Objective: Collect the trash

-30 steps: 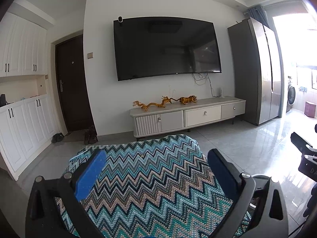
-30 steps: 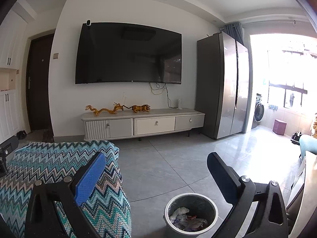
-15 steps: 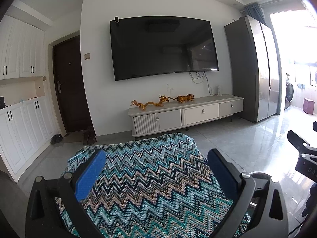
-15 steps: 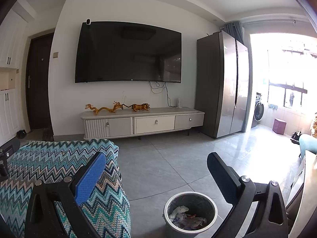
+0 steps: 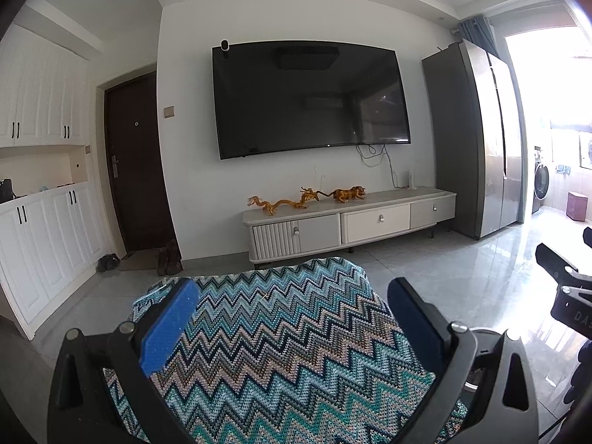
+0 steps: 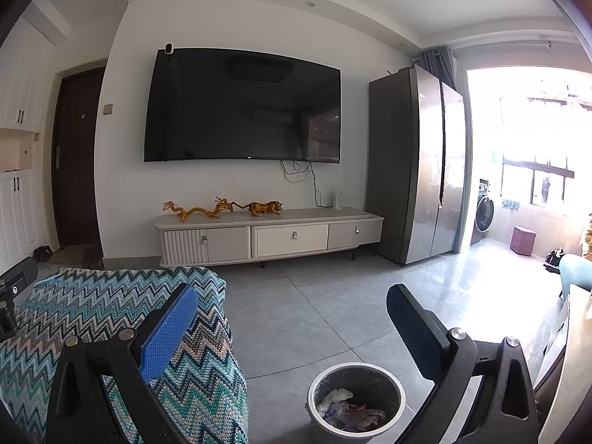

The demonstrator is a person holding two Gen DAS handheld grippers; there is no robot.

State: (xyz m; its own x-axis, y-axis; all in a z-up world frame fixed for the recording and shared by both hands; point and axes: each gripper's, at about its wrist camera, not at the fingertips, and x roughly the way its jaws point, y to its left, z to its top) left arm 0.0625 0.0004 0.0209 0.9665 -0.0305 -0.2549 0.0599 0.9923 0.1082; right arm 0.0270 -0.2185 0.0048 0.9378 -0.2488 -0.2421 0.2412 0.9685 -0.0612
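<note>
Right wrist view looks across a living room, with the right gripper (image 6: 292, 318) held out over grey floor tiles. Its two fingers are spread wide, one with a blue pad (image 6: 168, 329) and one dark, and nothing sits between them or touches them. Low in the picture, below and just ahead of the gap between the fingers, stands a round trash bin (image 6: 355, 377) on the floor. It is open at the top and already holds crumpled white paper and some wrappers (image 6: 347, 409). This is the only trash visible in either view. The bin lies just beside the hanging edge of a zigzag knitted cover (image 6: 111, 318) in teal, blue and grey, draped over a low piece of furniture to the left of the gripper.

Left wrist view shows the left gripper (image 5: 292, 318) hovering above that same zigzag knitted cover (image 5: 281, 333). Its fingers are also spread wide and empty, clear of the fabric. No loose trash shows on the cover here, though its near end is hidden behind the gripper body. Part of the bin may be the pale rim peeking behind the dark finger, but that is too hidden to say for sure.

Judging from this, the right gripper is the nearer one to the bin, which sits below it and slightly forward. A wall-mounted television (image 6: 242, 105) and a low media cabinet (image 6: 270, 236) stand well apart, across the room.
</note>
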